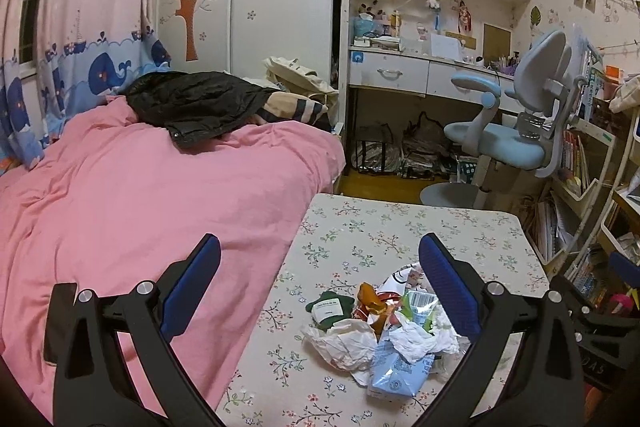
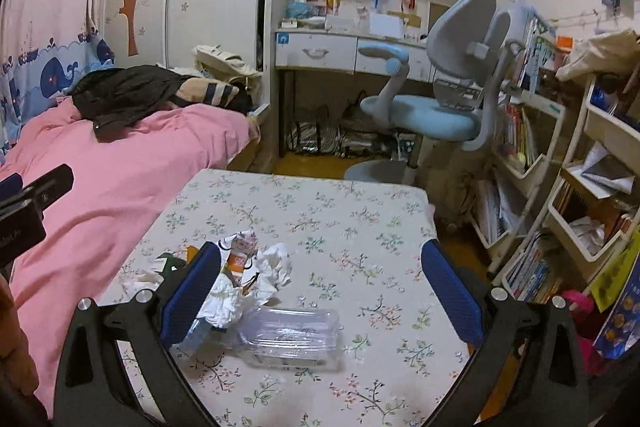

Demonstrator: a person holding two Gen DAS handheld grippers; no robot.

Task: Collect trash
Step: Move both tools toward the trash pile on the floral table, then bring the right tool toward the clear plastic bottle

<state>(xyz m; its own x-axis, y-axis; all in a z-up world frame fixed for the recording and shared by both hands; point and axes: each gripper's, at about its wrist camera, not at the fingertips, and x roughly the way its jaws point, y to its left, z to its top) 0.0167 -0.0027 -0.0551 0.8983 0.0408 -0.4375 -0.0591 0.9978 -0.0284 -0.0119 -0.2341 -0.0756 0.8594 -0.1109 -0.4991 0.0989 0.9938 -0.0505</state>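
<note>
A heap of trash [image 1: 384,331] lies on the floral-covered table [image 1: 400,227]: crumpled white tissues [image 1: 344,341], a pale blue packet [image 1: 400,371], a green pouch [image 1: 330,307] and an orange wrapper [image 1: 370,297]. My left gripper [image 1: 320,251] hovers open above the table's left edge, its right finger over the heap. In the right wrist view the same heap [image 2: 240,279] lies at the left, with a clear plastic box [image 2: 292,337] lying near the front. My right gripper [image 2: 320,259] hangs open above the box, holding nothing.
A bed with a pink duvet [image 1: 120,207] runs along the table's left side, a black jacket [image 1: 192,103] on it. A blue swivel chair [image 1: 516,131] and a desk [image 1: 400,75] stand beyond. Bookshelves [image 2: 560,187] crowd the right.
</note>
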